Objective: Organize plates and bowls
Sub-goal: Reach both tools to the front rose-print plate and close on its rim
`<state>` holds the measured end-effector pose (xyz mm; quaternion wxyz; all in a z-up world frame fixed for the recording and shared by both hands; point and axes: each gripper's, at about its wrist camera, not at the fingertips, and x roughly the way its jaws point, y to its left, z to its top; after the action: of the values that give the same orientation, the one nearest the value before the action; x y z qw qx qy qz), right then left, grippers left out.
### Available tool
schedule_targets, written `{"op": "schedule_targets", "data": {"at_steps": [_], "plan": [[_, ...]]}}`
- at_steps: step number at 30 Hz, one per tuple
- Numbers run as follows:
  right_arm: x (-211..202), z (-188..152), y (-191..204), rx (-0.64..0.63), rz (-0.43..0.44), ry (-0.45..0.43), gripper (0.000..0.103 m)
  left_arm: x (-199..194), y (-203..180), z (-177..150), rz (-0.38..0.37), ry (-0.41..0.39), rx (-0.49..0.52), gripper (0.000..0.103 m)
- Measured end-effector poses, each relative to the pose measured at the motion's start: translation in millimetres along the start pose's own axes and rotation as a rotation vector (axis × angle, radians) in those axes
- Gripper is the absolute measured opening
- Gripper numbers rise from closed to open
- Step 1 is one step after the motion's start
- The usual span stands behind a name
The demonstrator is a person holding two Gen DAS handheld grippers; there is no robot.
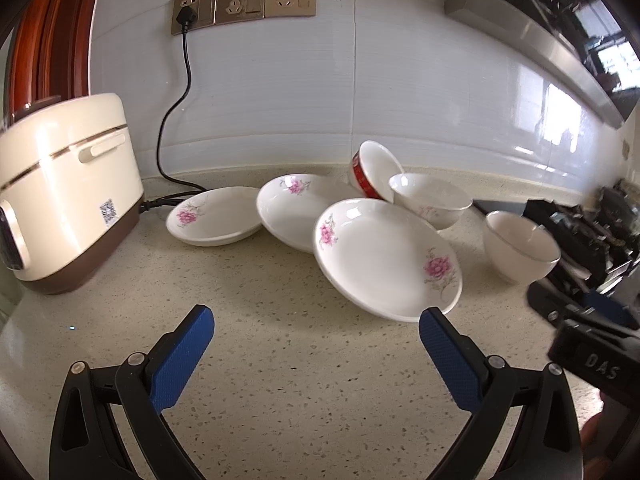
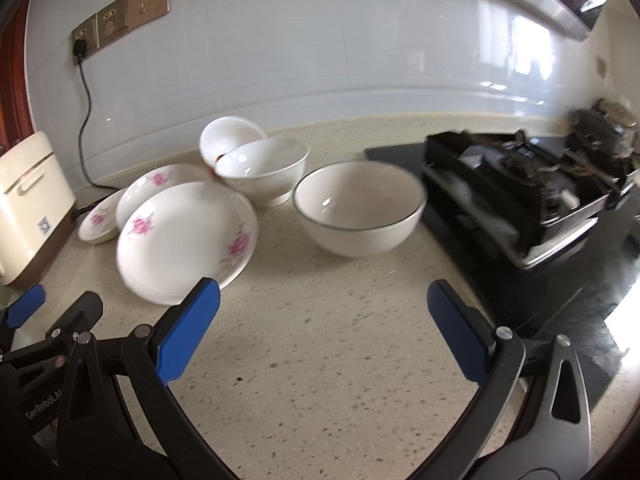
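At the far left, the cream and brown rice cooker [image 1: 60,196] sat on your speckled beige stone counter [image 1: 280,360]. Its black cord [image 1: 172,112] ran up the white wall to the gold socket plates [image 1: 244,4].

Next to the cooker lay 3 white plates with pink flowers. The far-left flowered plate [image 1: 214,216] lay flat on the counter. The middle flowered plate [image 1: 296,210] sat just beside it, tipped a little. The big front flowered plate [image 1: 386,258] leaned up on the middle one, with its near edge close to your left gripper.

Behind the plates there were 3 bowls. The white bowl with a red band [image 1: 374,170] lay tipped on its side, touching the plain white bowl [image 1: 432,200], which stood upright. The white bowl with a thin dark rim [image 1: 520,246] stood upright by itself, apart from the others, near the black gas stove [image 2: 520,192] on the right.

You held your left gripper [image 1: 316,356] low over the bare counter. Its blue fingers [image 1: 182,360] were spread wide apart and gripped nothing.

You held your right gripper [image 2: 324,330] over the counter too, in front of the dark-rimmed bowl. Its blue fingers [image 2: 190,330] were also spread wide with nothing between them. Its left finger sat in front of the big front plate's edge; I cannot tell if they touched.
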<state>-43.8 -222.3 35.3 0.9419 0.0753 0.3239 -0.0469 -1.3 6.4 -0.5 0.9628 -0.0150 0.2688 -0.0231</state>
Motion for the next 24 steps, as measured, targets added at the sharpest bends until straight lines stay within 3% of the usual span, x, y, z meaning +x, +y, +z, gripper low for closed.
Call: {"op": "schedule_targets", "data": {"at_steps": [3, 7, 10, 11, 14, 17, 24], "plan": [[9, 2, 0, 0.020, 0.068, 0.083, 0.103, 7, 5, -3, -0.048, 0.055, -0.030, 0.094], [23, 12, 1, 0.064, 0.146, 0.170, 0.102, 21, 16, 5, -0.125, 0.138, -0.133, 0.092], [39, 17, 12, 0.070, 0.211, 0.239, 0.102, 30, 14, 15, -0.126, 0.176, -0.135, 0.092], [44, 18, 14, 0.075, 0.221, 0.257, 0.097, 34, 15, 18, -0.159, 0.208, -0.167, 0.091], [62, 19, 23, 0.093, 0.255, 0.317, 0.085, 52, 17, 20, -0.177, 0.251, -0.206, 0.080], [76, 21, 29, 0.104, 0.267, 0.344, 0.085, 71, 23, 20, -0.181, 0.335, -0.251, 0.069], [95, 30, 33, 0.140, 0.265, 0.332, 0.080, 96, 34, 19, -0.210, 0.358, -0.312, 0.045]]}}
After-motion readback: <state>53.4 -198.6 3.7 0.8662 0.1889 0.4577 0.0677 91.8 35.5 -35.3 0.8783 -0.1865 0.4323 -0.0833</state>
